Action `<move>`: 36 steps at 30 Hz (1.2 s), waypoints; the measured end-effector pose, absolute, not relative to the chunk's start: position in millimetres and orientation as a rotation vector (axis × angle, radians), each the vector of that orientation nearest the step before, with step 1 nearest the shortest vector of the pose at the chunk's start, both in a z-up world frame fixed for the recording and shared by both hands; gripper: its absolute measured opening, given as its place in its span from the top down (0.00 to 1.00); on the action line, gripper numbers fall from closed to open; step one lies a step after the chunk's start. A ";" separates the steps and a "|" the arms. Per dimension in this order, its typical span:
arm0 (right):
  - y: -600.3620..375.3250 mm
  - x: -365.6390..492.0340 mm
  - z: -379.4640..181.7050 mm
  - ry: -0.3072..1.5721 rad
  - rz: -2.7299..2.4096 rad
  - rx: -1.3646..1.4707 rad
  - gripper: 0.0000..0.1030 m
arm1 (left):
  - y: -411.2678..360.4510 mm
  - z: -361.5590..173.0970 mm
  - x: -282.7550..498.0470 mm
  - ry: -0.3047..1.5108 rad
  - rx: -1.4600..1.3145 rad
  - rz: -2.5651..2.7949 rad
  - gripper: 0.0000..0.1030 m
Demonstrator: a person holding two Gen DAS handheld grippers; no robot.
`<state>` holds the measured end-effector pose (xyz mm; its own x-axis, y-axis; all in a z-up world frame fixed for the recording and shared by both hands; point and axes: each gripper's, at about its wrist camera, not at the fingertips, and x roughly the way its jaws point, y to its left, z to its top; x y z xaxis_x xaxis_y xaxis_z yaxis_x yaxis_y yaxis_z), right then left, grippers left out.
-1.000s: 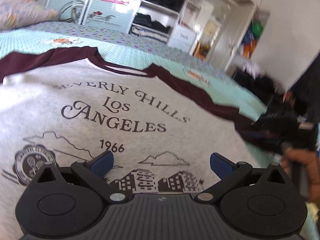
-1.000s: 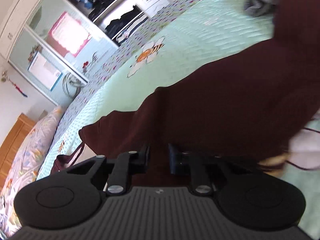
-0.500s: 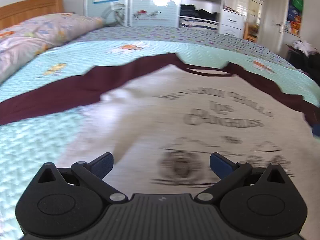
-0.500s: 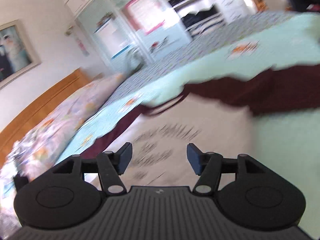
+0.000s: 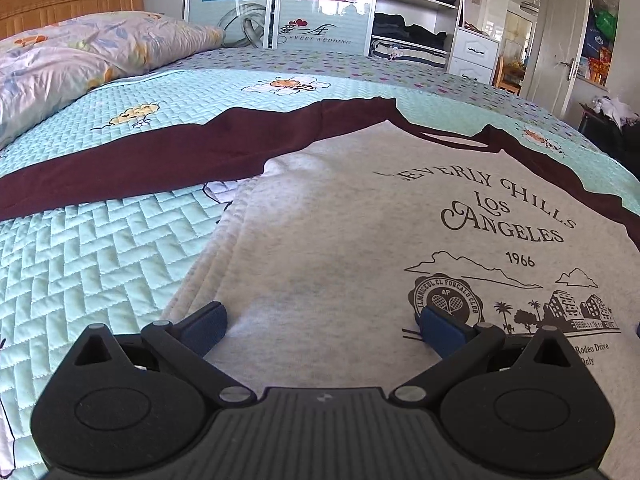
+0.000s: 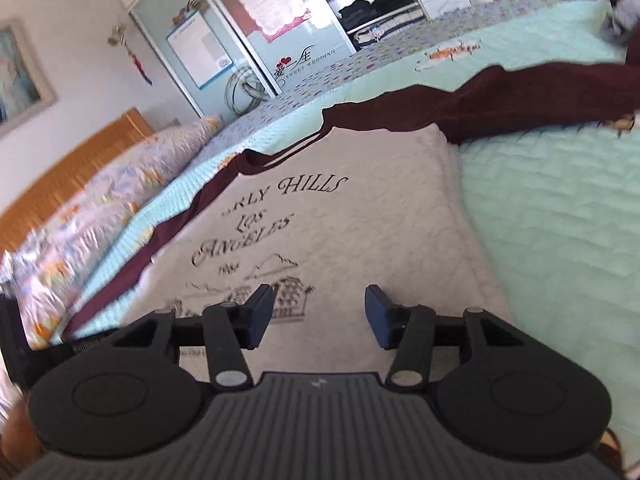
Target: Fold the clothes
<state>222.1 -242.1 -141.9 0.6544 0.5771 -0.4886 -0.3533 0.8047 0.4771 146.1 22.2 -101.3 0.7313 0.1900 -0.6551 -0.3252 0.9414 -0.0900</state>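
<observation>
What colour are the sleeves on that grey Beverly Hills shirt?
Dark maroon sleeves on the grey printed shirt, clearest in the left wrist view.

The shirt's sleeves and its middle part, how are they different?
The sleeves are dark maroon; the shirt's body is speckled light grey. The sleeves are plain, while the body carries printed words and a drawing of buildings. The sleeves stretch out sideways across the bedspread; the body runs toward the camera. Both lie flat on the bed as parts of one shirt.

Grey-maroon sweatshirt point(image 5: 360, 240) flat on bed
</observation>
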 end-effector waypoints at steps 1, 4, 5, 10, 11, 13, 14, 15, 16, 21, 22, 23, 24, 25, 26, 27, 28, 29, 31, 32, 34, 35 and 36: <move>-238.4 220.0 -141.2 0.670 0.533 0.334 0.48 | 22.1 -101.1 147.2 0.700 -0.205 0.284 0.00; -226.5 214.1 -136.8 0.670 0.499 0.291 0.43 | 22.2 -100.2 151.0 0.713 -0.203 0.278 0.00; -223.6 212.3 -133.9 0.671 0.488 0.288 0.39 | 22.7 -99.9 152.3 0.715 -0.206 0.276 0.00; -201.6 203.8 -119.2 0.646 0.551 0.242 0.32 | 26.5 -100.0 154.8 0.721 -0.224 0.265 0.00; -198.8 202.8 -120.2 0.656 0.566 0.235 0.31 | 27.4 -99.9 154.5 0.722 -0.229 0.261 0.00; -201.6 201.6 -129.1 0.698 0.556 0.227 0.31 | 29.4 -100.4 154.0 0.724 -0.237 0.253 0.01; -204.3 201.1 -134.5 0.721 0.547 0.222 0.32 | 30.5 -100.7 153.8 0.725 -0.242 0.249 0.00; -208.1 199.2 -137.9 0.732 0.540 0.209 0.34 | 31.4 -100.9 153.4 0.725 -0.245 0.244 0.00; -213.4 195.3 -138.6 0.728 0.538 0.185 0.37 | 31.7 -101.0 153.1 0.726 -0.244 0.240 0.00; -226.6 177.3 -133.0 0.733 0.493 0.037 0.41 | 31.7 -100.7 152.7 0.733 -0.238 0.230 0.01; -228.8 175.1 -130.8 0.739 0.479 0.030 0.40 | 32.0 -100.3 152.5 0.735 -0.238 0.227 0.01; -231.9 173.0 -128.3 0.742 0.469 0.043 0.40 | 32.5 -99.8 152.1 0.735 -0.242 0.224 0.01; -235.1 171.2 -125.7 0.746 0.459 0.065 0.40 | 33.4 -99.3 151.6 0.734 -0.248 0.222 0.00; -238.3 169.1 -122.7 0.748 0.448 0.086 0.40 | 33.8 -98.5 151.4 0.735 -0.250 0.221 0.00; -239.4 166.5 -119.1 0.747 0.441 0.100 0.38 | 33.3 -97.3 151.7 0.740 -0.248 0.222 0.00; -235.9 163.2 -115.3 0.740 0.448 0.102 0.38 | 32.8 -96.2 152.0 0.744 -0.246 0.224 0.00; -230.7 158.8 -111.1 0.730 0.472 0.100 0.35 | 31.6 -94.5 152.4 0.749 -0.241 0.228 0.00; -224.3 154.5 -107.3 0.722 0.502 0.100 0.35 | 29.3 -91.9 152.3 0.751 -0.235 0.240 0.00; -207.5 145.3 -103.1 0.724 0.586 0.114 0.31 | 23.9 -84.1 148.7 0.729 -0.239 0.260 0.00; -199.9 141.6 -103.4 0.734 0.628 0.124 0.31 | 20.6 -79.0 145.0 0.699 -0.243 0.244 0.00; -187.7 135.0 -108.7 0.760 0.669 0.118 0.31 | 12.6 -67.2 135.1 0.624 -0.249 0.192 0.00; -183.9 132.3 -112.8 0.775 0.675 0.105 0.31 | 8.5 -63.9 132.1 0.609 -0.263 0.161 0.00; -182.9 130.5 -118.1 0.791 0.671 0.086 0.31 | 4.4 -64.7 132.2 0.628 -0.294 0.124 0.00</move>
<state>130.5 -182.9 -118.1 0.5092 0.5870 -0.6294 -0.5251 0.7913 0.3132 132.2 4.4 -64.7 0.8034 0.0254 -0.5949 -0.2023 0.9513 -0.2326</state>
